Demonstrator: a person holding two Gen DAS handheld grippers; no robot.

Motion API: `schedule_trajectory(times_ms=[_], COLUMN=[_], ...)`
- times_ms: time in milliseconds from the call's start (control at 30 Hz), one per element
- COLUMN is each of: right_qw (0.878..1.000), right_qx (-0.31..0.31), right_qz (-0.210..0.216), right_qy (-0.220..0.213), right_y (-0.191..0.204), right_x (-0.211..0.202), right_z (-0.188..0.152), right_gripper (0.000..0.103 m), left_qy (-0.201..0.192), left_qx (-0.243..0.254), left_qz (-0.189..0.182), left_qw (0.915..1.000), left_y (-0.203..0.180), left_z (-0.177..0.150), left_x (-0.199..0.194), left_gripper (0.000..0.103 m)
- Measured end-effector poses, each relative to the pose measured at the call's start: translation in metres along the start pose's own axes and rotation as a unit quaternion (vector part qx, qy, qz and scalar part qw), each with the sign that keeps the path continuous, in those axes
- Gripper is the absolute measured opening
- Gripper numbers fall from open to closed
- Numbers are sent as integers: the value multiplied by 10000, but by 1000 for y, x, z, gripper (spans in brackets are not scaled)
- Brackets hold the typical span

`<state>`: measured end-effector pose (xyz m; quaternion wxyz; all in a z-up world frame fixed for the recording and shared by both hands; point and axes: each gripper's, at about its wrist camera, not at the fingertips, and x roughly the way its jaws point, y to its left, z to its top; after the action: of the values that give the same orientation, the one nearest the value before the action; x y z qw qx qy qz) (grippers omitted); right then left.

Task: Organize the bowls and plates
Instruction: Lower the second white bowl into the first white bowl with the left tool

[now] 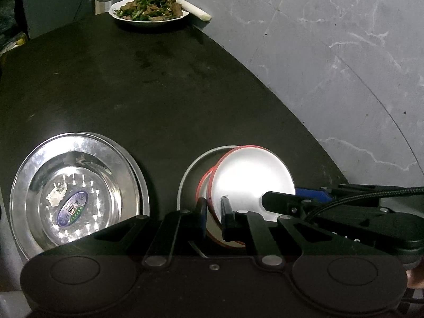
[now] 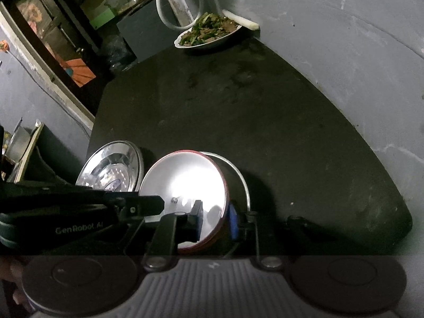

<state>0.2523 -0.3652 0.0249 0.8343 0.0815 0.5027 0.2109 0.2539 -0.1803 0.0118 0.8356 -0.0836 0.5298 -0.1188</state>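
A white bowl with a red rim [image 1: 251, 175] [image 2: 185, 177] sits tilted inside a larger grey-rimmed metal bowl [image 1: 190, 169] [image 2: 239, 177] on the black table. My left gripper [image 1: 214, 213] is shut on the red-rimmed bowl's near rim. My right gripper [image 2: 216, 218] straddles the opposite side of that rim. Its jaws stand slightly apart, and the inner pad [image 2: 198, 217] is clear of the wall. One finger of each gripper reaches into the other's view: the right finger [image 1: 275, 201] and the left finger [image 2: 148, 202].
Shiny steel plates [image 1: 79, 185] [image 2: 111, 172] are stacked left of the bowls, near the table's edge. At the far corner are a plate of cooked food [image 1: 148, 9] [image 2: 209, 31] and a white vegetable stalk [image 1: 190, 8]. A grey marbled wall [image 1: 344, 53] bounds the table [image 1: 159, 79] on the right.
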Motion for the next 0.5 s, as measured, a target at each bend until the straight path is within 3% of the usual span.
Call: schedule_trajectory(times_ms=[500], right_qw=[10000], right_qx=[-80], right_qz=[50], right_qy=[27], right_y=[0], right_x=[0], right_z=[1], right_gripper=[28], left_qy=[47], left_qx=[50], left_qz=[-21], left_qw=[10000], left_y=[0], left_z=[0], left_x=[-1], left_gripper=[13])
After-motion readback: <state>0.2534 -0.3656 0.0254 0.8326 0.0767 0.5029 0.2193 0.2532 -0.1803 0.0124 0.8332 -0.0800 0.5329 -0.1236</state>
